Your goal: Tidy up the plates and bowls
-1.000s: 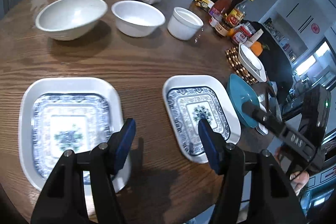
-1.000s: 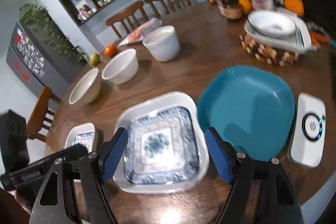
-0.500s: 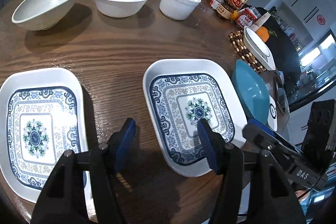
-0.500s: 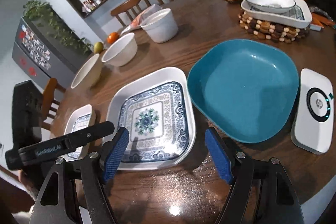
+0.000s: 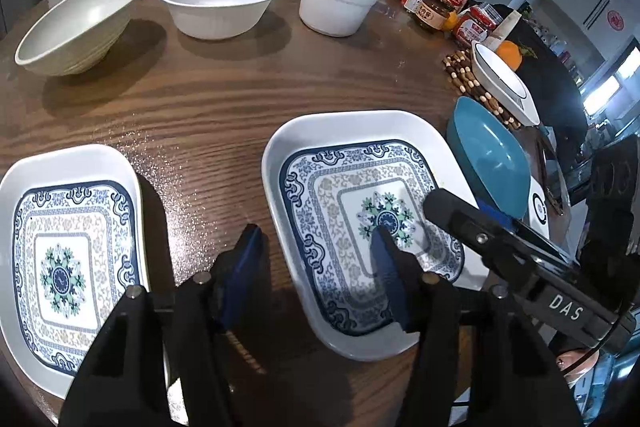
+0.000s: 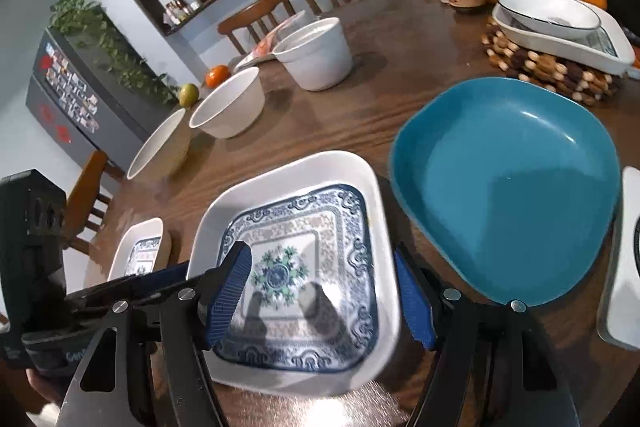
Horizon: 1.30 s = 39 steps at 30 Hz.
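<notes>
My left claw and right claw, both part open and just narrowing, straddle opposite rims of the middle patterned plate, gripping nothing. It lies flat on the table, long axis pointing away towards the bowls.

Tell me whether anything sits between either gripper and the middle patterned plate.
Nothing visible does. The left gripper straddles the near left rim of the middle patterned plate; the right gripper straddles its right rim. Both sets of jaws have just been closing, neither yet pressing it.
</notes>
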Motion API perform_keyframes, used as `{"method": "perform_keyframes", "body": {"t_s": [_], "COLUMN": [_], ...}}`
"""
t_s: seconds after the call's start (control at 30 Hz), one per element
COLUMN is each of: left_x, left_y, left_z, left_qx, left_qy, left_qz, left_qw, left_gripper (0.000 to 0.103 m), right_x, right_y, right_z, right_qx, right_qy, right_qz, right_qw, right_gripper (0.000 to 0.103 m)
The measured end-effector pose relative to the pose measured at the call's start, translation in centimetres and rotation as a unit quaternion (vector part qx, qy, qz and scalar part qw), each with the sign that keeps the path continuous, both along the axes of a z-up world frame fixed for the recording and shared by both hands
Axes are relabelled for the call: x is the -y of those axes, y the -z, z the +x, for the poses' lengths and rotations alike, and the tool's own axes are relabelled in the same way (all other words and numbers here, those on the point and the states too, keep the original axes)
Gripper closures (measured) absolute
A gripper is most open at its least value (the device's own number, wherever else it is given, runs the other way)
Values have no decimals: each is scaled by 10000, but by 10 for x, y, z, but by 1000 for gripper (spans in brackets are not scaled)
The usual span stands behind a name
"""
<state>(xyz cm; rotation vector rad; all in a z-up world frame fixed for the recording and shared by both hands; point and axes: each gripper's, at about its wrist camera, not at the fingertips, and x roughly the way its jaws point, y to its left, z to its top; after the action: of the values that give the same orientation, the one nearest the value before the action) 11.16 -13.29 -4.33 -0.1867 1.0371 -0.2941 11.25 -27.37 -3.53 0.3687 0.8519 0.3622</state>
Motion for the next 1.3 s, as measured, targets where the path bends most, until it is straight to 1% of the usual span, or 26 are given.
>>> {"method": "perform_keyframes", "body": {"t_s": [0.07,0.1,0.27,0.47,0.7,1.03,1.3], "left_x": [0,0,-1,-9,-22,-52,-81], "left_y": [1,1,1,-8,-21,-33,-36], "left_z": [0,-1,-3,-9,-19,-33,-43], "left_qx": [28,34,133,271,483,614,660], "left_qy": [-16,-40,-195,-325,-446,-647,-882], "left_qz": [12,26,205,173,154,170,168], "left_qw": [10000,10000,9995,9990,9977,9959,9938], "left_gripper": [59,59,60,60,60,60,60], "right_x": [-2,-4,-8,-17,-29,-57,-87], "right_y": [0,1,1,-9,-24,-36,-40], "right_z": [0,-1,-1,-4,-8,-14,-14], "right_qx": [62,76,138,331,498,625,649], "right_qy": [12,-7,28,-43,-134,-344,-582], "right_qz": [-18,11,-20,-150,-155,-144,-126], "right_qw": [10000,10000,9999,9993,9986,9973,9961], "right_gripper": [32,34,38,38,38,38,38]}}
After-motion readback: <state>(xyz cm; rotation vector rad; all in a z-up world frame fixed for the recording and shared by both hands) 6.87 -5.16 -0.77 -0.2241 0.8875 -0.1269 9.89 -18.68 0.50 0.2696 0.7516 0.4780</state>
